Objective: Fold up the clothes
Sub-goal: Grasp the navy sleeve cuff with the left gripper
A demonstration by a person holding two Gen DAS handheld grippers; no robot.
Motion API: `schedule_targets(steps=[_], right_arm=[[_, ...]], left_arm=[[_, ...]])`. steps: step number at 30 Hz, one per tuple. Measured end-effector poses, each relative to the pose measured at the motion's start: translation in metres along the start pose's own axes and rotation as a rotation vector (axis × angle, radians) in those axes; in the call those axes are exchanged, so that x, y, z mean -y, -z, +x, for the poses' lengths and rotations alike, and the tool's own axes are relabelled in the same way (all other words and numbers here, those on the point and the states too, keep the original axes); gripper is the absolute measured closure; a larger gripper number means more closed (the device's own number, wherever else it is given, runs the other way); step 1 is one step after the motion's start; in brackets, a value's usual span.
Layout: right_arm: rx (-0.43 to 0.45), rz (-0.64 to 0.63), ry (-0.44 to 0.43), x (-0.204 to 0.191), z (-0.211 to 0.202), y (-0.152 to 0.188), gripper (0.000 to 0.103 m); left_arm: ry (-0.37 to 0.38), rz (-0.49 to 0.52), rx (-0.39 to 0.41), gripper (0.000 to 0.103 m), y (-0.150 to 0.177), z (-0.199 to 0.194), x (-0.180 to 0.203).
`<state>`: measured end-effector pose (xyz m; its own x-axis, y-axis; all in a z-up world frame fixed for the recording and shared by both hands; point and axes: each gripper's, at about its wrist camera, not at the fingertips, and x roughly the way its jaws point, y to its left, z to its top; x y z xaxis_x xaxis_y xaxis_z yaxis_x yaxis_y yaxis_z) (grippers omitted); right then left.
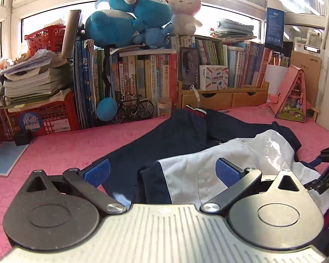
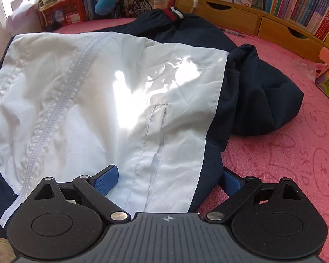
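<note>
A navy and white jacket (image 1: 208, 153) lies spread on the pink tablecloth (image 1: 65, 149). One navy sleeve runs toward the books and ends in a red and white striped cuff (image 1: 195, 110). My left gripper (image 1: 162, 171) is open, its blue pads wide apart, with a navy and white edge of the jacket between them. In the right wrist view the white front panel with its zipper (image 2: 54, 114) fills the middle. My right gripper (image 2: 168, 180) is open at the jacket's (image 2: 142, 109) near hem, one pad on the white panel, the other beside the navy side.
Rows of books (image 1: 142, 76), plush toys (image 1: 131, 22) and red baskets (image 1: 43, 120) line the back of the table. A wooden drawer unit (image 2: 252, 19) and a pink house-shaped box (image 1: 294, 94) stand at the right. Black parts of the other gripper (image 1: 328, 175) show at the right edge.
</note>
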<state>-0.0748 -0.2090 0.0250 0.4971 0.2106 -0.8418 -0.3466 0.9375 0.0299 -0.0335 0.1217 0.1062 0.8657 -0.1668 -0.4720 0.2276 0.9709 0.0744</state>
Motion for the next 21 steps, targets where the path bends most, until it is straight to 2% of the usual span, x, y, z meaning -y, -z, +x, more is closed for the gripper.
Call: schedule_targets(steps=[2, 5, 8, 11, 12, 15, 17, 21], right_arm=[[0.029, 0.014, 0.015, 0.006, -0.010, -0.006, 0.006], [0.144, -0.018, 0.087, 0.017, -0.034, -0.036, 0.000], [0.242, -0.040, 0.223, 0.045, -0.041, -0.085, 0.000], [0.270, -0.005, 0.303, 0.069, -0.027, -0.129, 0.000], [0.270, 0.021, 0.294, 0.074, -0.020, -0.139, 0.000], [0.263, 0.081, 0.199, 0.082, 0.008, -0.153, 0.000], [0.244, 0.048, 0.182, 0.074, 0.026, -0.156, 0.000], [0.233, -0.067, 0.236, 0.049, 0.054, -0.171, 0.000]], left_arm=[[-0.067, 0.044, -0.001, 0.000, -0.026, 0.037, 0.020], [-0.118, 0.066, -0.030, 0.000, -0.057, 0.092, 0.047], [-0.073, 0.113, -0.122, 0.000, -0.055, 0.140, 0.068], [-0.028, 0.160, -0.213, 0.000, -0.054, 0.188, 0.088], [-0.021, 0.179, -0.243, 0.000, -0.052, 0.204, 0.096], [-0.104, 0.285, -0.318, 0.000, -0.028, 0.240, 0.117], [-0.142, 0.259, -0.316, 0.000, -0.023, 0.249, 0.110], [-0.211, 0.202, -0.312, 0.002, -0.016, 0.264, 0.095]])
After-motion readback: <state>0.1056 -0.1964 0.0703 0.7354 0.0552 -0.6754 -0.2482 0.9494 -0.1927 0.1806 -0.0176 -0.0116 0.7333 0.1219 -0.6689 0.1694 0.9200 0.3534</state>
